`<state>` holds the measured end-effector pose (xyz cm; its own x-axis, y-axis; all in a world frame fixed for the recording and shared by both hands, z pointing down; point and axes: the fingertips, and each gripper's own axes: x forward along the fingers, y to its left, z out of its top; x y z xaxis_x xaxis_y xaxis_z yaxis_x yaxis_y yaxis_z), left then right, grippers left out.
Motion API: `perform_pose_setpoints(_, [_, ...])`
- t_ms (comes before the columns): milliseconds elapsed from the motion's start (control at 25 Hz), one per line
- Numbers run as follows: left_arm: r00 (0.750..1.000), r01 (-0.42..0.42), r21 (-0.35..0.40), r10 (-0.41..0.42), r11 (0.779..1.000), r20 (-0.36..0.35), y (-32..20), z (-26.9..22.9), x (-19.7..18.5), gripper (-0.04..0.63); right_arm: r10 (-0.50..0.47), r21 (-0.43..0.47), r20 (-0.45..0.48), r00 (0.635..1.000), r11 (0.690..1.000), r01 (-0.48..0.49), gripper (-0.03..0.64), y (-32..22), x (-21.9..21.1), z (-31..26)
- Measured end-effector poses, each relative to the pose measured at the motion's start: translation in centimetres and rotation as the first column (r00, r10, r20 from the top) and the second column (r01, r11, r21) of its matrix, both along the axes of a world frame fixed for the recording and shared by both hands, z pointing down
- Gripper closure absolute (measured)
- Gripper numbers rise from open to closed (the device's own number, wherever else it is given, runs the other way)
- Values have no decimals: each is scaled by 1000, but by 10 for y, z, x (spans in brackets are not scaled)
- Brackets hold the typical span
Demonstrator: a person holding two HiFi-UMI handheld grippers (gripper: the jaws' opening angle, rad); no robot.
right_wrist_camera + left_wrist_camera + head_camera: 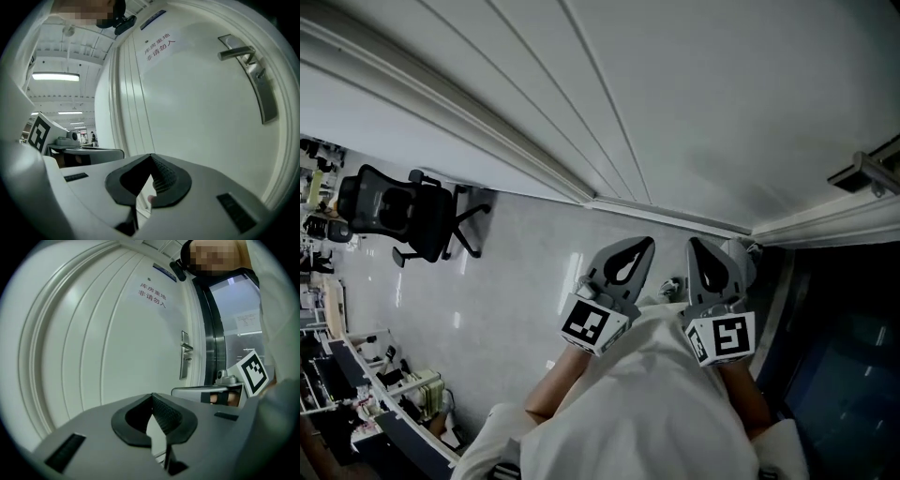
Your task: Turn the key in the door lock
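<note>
Facing: a white panelled door (pixel 117 343) with a red-lettered sign (pixel 152 294); the person stands close to it, both grippers held low against the body.
Left gripper (pixel 642 246): jaws drawn together at the tips with nothing between them, pointing toward the door but well apart from it.
Right gripper (pixel 697 247): jaws likewise pressed together and gripping nothing, just beside the left gripper and equally short of the door.
Lock: a metal lock plate (pixel 262 93) under a lever door handle (pixel 236 53) on the door's edge side, beyond either gripper's reach.
Key: none can be made out; the plate is too small in both gripper views to show whether a key sits in the cylinder.
Task stage: undecided by the pictures. Neither gripper is on the lock, and the door appears to sit in its frame. Empty, closed jaws away from the lock would suit a person about to reach for the key as well as one who has turned it and drawn back; which way the lock stands is not visible.
Background: a glossy grey floor (pixel 506 281) and a black office chair (pixel 403 214) off to the left.
</note>
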<state>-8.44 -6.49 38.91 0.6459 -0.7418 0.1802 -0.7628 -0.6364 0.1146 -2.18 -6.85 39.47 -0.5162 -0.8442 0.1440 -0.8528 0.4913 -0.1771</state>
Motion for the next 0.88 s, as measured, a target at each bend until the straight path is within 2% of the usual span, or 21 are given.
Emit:
perform_pose_setpoints(80, [999,45,3,-45,999,-12,10,1,-10,590,-71,-5,18,997,997,71,613,8,-18,5])
perform_pose_setpoints(240, [993,114,-17,-114,993,-27,28,13,-19,590,-215,39,20,976,976,214,614,21,-43,5])
perform_pose_setpoints(480, [978,203,22,-202,979,-47,41,11,-36,590,-394,50,57,917,919,391,614,35,-77,5])
perform_pose_setpoints(560, [973,224,4,-224,975,-55,45,15,-40,591,-416,34,64,907,909,415,614,39,-84,8])
perform_pose_setpoints(720, [954,278,-14,-278,960,-108,43,15,-59,590,-413,10,36,910,911,412,614,37,-91,12])
perform_pose_setpoints(800, [956,269,-20,-270,963,-117,42,16,-60,591,-396,-1,29,918,918,396,614,34,-90,15])
perform_pose_setpoints(880, [968,228,-21,-229,973,-98,43,19,-50,591,-372,-8,36,928,928,372,614,32,-86,17])
